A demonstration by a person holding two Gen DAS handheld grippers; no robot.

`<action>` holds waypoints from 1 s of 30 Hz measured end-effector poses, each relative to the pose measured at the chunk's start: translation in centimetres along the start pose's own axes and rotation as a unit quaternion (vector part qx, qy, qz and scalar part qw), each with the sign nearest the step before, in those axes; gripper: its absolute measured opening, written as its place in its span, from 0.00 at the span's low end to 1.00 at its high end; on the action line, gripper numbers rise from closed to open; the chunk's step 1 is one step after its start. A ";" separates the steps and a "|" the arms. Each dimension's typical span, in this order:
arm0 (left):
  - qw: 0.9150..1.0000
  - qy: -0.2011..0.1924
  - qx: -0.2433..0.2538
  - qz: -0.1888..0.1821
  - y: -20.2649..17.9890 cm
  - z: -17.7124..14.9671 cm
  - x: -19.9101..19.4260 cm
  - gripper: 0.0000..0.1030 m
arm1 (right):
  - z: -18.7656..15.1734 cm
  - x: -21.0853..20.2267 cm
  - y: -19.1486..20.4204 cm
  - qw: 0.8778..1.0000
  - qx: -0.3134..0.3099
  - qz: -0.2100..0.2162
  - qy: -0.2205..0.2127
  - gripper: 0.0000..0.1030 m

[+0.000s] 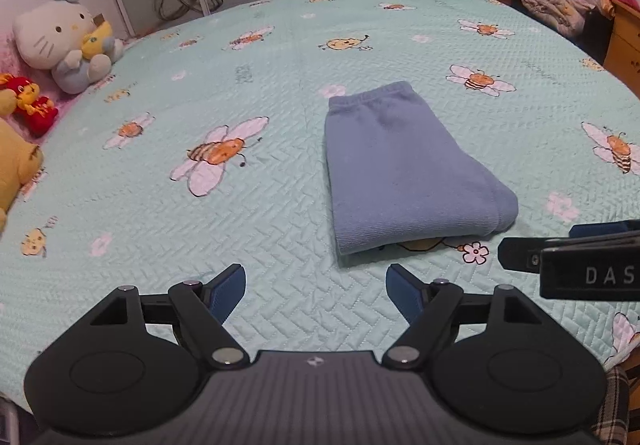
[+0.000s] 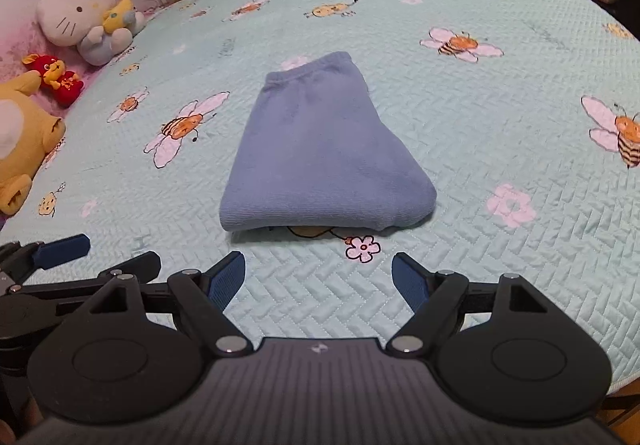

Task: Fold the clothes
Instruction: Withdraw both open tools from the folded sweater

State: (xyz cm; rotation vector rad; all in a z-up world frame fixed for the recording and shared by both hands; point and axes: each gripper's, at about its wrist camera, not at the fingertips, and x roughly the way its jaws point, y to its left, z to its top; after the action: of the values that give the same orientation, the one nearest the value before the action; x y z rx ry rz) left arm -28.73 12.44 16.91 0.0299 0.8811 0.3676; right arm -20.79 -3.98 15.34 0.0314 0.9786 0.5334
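- The blue garment [image 2: 324, 149] is lying folded into a compact rectangle on the bee-print bed [image 2: 500, 117], waistband at the far end, doubled edge nearest the cameras.
- The left gripper [image 1: 316, 291] is hovering just short of it, jaws spread and holding nothing.
- The right gripper [image 2: 319, 279] is doing likewise, jaws spread and empty.
- The fold is looking finished; the next move probably calls for pinching the near edge only if another fold is wanted.

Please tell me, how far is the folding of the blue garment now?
Done: the blue garment lies on the bedspread as a compact stack, elastic band at the far end. In hand: nothing; the left gripper and right gripper are open and empty, short of its near edge. Left: perhaps tidying; no other unfolded clothes are visible.
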 end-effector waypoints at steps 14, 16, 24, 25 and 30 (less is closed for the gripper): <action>0.999 -0.031 -0.011 0.025 -0.2 1.2 -2.4 0.81 | -0.2 -2.0 1.1 0.999 -0.030 -0.006 -0.024 0.78; 0.999 -0.030 -0.006 0.035 -0.3 1.4 -2.4 0.81 | -0.1 -2.1 1.2 0.999 -0.032 -0.007 -0.026 0.78; 0.998 -0.024 0.004 0.054 -0.6 1.4 -2.3 0.82 | -0.2 -2.1 1.5 0.999 -0.034 -0.006 -0.027 0.78; 0.998 -0.022 0.002 0.054 -0.5 1.4 -2.3 0.82 | -0.3 -2.1 1.6 0.999 -0.036 -0.006 -0.027 0.78; 0.998 -0.004 -0.002 0.062 -0.5 1.6 -2.1 0.82 | -0.4 -2.0 2.0 0.999 -0.042 -0.007 -0.024 0.78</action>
State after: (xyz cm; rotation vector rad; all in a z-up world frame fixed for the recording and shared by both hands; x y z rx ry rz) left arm -28.55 11.46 19.40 0.0822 0.8728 0.4842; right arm -22.81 -3.17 17.20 -0.0376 0.9084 0.5583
